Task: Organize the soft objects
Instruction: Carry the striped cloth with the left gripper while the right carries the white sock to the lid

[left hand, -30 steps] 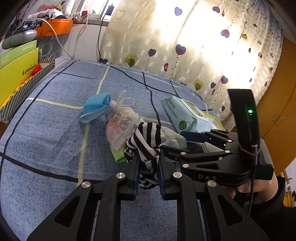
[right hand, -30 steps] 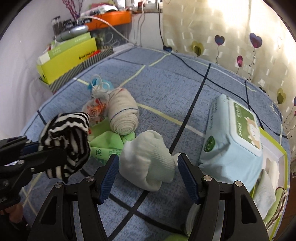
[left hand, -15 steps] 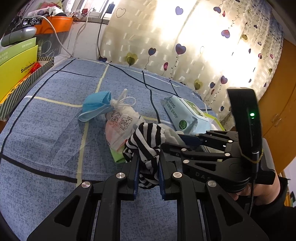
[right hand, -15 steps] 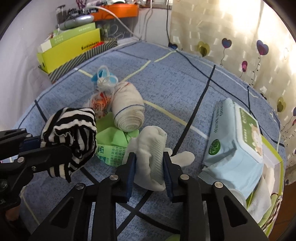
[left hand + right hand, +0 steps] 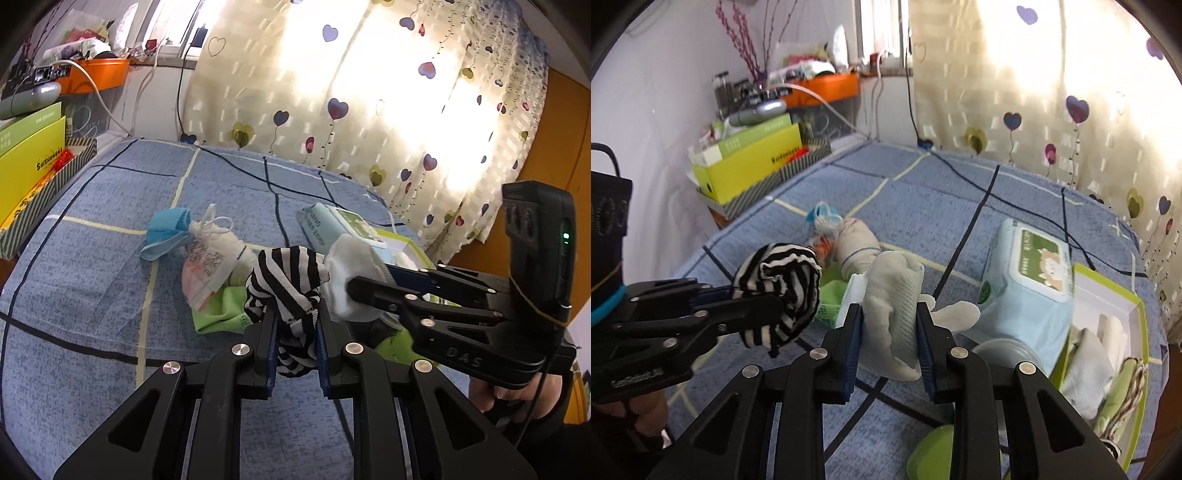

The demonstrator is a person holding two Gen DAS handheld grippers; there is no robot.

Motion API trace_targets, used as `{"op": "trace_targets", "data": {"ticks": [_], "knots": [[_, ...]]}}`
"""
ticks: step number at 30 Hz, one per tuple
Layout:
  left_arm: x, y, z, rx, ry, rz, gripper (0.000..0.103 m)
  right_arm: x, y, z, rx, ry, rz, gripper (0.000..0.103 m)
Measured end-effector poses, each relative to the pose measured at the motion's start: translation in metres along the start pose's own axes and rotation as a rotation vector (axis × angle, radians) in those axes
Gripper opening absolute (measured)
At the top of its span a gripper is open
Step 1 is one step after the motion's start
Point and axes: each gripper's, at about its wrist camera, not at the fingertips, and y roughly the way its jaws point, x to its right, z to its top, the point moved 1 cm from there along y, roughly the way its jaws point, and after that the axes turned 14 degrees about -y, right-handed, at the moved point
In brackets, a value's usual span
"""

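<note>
Both soft, light socks compress easily: my left hand-held gripper (image 5: pixel 295 341) pinches the striped sock (image 5: pixel 290 284), my right hand-held gripper (image 5: pixel 889 345) the white sock (image 5: pixel 894 306), mid-bundle.

Left gripper (image 5: pixel 295 332) clamped on a striped sock (image 5: pixel 291 284), near centre. Right gripper (image 5: pixel 360 282) reaching in from the right, pinching a white sock (image 5: pixel 351 269) just beside it. Farther left on the blue bedspread (image 5: pixel 92 258): blue mask (image 5: pixel 166 230), tied bag (image 5: pixel 207 254), green cloth (image 5: pixel 218 314).

Blue checked bedspread (image 5: pixel 92 266), face mask (image 5: pixel 166 232), wipes pack (image 5: pixel 1027 291), green cloth (image 5: pixel 218 310)
</note>
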Motion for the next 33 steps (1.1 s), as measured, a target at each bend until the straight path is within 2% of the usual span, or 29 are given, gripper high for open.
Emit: {"op": "trace_targets", "data": {"ticks": [18, 33], "knots": [[0.040, 0.001, -0.005, 0.011, 0.063, 0.033, 0.018, 0.013, -0.054, -0.023, 0.104, 0.052, -0.021, 0.026], [0.075, 0.005, -0.012, 0.005, 0.122, 0.006, 0.018, 0.035, -0.088, -0.048, 0.145, 0.110, -0.085, 0.026]]}}
